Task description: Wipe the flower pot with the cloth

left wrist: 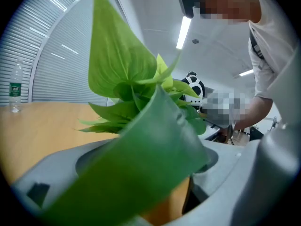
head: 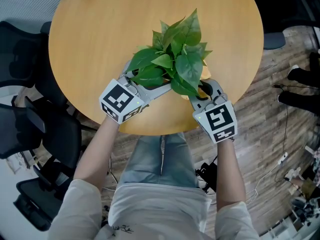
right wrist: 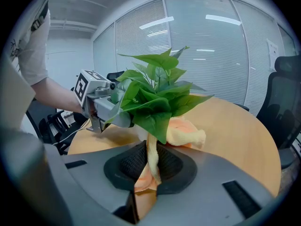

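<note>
Only one label shows: the green band on a bottle (left wrist: 15, 87) standing far across the round table (head: 100, 44), its print too small to read. Each gripper's cube bears black-and-white square markers, no words. Foliage of the plant (head: 175, 59) hides the flower pot, which sits close to the table's near edge between the two grippers. Left gripper (head: 147, 84): jaws wide apart; a leaf (left wrist: 141, 168) covers the gap, so contact with the pot cannot be judged. Right gripper (right wrist: 150, 173): jaws closed on a strand of the peach cloth (right wrist: 186, 134), which bunches just below the leaves.
</note>
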Demonstrator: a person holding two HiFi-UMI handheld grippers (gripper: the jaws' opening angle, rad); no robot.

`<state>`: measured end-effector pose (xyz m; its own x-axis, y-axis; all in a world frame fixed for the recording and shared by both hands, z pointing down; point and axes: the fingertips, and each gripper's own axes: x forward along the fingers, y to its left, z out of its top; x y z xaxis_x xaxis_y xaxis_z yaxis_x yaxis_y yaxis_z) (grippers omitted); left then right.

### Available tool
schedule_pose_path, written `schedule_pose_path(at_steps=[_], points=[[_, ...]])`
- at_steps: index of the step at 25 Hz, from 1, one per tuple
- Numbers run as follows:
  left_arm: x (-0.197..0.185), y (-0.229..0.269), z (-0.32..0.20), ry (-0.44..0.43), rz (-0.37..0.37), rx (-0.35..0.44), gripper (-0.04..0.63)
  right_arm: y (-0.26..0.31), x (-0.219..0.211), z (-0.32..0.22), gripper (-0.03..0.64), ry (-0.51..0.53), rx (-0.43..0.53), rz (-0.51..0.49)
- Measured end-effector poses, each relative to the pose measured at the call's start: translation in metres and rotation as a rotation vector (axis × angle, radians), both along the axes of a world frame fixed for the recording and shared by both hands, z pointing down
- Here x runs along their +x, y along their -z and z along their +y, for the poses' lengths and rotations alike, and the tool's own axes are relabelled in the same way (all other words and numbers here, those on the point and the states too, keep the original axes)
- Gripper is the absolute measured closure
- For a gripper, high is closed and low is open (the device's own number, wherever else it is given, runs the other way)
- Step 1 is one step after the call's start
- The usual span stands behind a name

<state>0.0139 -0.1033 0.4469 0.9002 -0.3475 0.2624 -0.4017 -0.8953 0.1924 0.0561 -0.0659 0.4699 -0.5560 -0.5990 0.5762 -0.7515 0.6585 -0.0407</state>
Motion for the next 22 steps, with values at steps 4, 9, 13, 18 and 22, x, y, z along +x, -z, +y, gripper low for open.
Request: schedule_pose_path(at_steps=[4, 9, 13, 18, 22], points=[[0.003, 0.001, 0.002, 0.046, -0.005, 0.002, 0.175, 0.001, 0.0, 0.005, 0.572, 0.008, 0.003, -0.003], [0.004, 0.001, 0.002, 0.096, -0.007, 0.001, 0.175, 0.001, -0.003, 0.007, 0.572, 0.016, 0.001, -0.008], [0.005, 0.0, 0.001, 0.132, -0.008, 0.001, 0.175, -0.001, -0.005, 0.009, 0.572, 0.022, 0.0, -0.011], [0.001, 0.0, 0.001, 0.194, -0.012, -0.004, 0.175, -0.002, -0.014, 0.012, 0.572, 0.031, -0.004, -0.013], [0.0, -0.001, -0.002, 0.25, -0.01, -0.005, 0.176, -0.002, -0.016, 0.009, 0.572, 0.033, -0.007, -0.015]])
